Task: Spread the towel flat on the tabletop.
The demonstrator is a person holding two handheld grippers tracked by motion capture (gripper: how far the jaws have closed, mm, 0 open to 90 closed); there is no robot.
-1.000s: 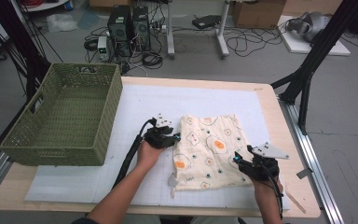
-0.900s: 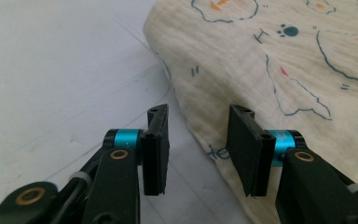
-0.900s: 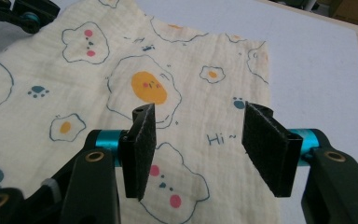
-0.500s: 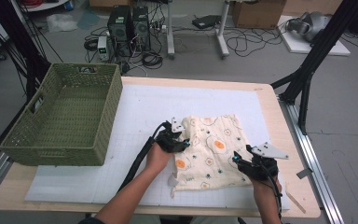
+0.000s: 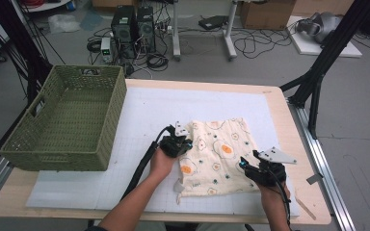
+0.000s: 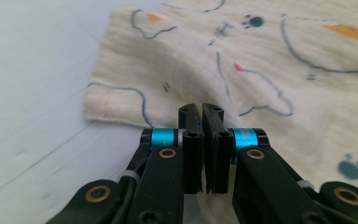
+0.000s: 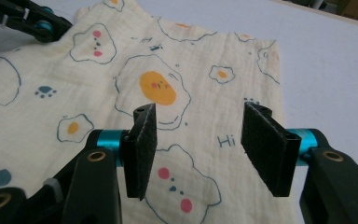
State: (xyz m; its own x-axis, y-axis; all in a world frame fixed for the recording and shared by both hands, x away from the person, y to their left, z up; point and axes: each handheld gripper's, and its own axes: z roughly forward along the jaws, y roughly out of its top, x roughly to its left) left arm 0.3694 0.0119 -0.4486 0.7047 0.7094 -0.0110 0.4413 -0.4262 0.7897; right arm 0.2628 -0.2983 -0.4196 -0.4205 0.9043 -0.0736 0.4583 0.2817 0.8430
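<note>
Plainly the printed cloth [image 5: 219, 156], flat on the near right of the table [image 5: 144, 103], looks light, soft and floppy; the left gripper [image 6: 202, 112] has just pressed together, pinching its left edge; the right gripper [image 7: 198, 121] hovers spread over its near right corner, the fitting place to grab.

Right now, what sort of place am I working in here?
Most likely a lab or workshop recording station: computer towers and loose cables sit on the bare floor, black rig struts flank the table, and cardboard boxes stand behind.
</note>
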